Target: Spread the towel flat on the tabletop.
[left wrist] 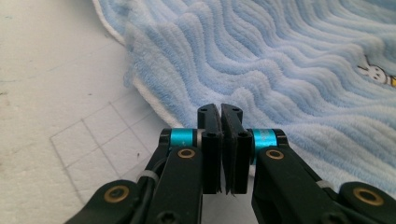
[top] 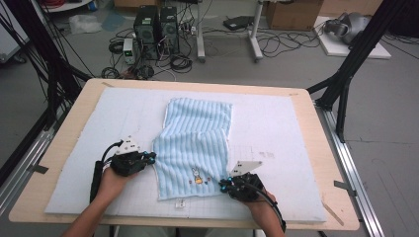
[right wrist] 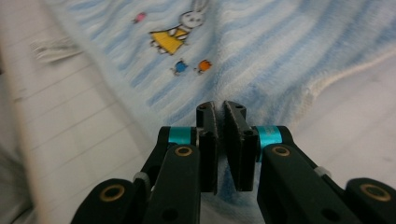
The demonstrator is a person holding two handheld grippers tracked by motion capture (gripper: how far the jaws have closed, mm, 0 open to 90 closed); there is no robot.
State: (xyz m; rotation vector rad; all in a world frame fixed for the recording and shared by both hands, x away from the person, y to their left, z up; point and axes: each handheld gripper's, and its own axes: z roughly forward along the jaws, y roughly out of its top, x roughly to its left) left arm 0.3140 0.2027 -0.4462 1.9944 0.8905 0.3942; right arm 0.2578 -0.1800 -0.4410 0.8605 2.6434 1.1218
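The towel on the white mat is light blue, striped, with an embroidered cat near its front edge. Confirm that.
Not quite. The towel on the white mat is light blue and striped, but the embroidery near its front edge is a rabbit in a yellow dress, as the right gripper view shows.

towel [top: 195, 148] lies on the mat [top: 276, 133], between both grippers.

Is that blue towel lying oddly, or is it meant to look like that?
The blue towel isn't flat: it is partly folded over, so its near part lies skewed against the far part, with a crooked step along its right edge. Both grippers, left and right, sit at its near corners.
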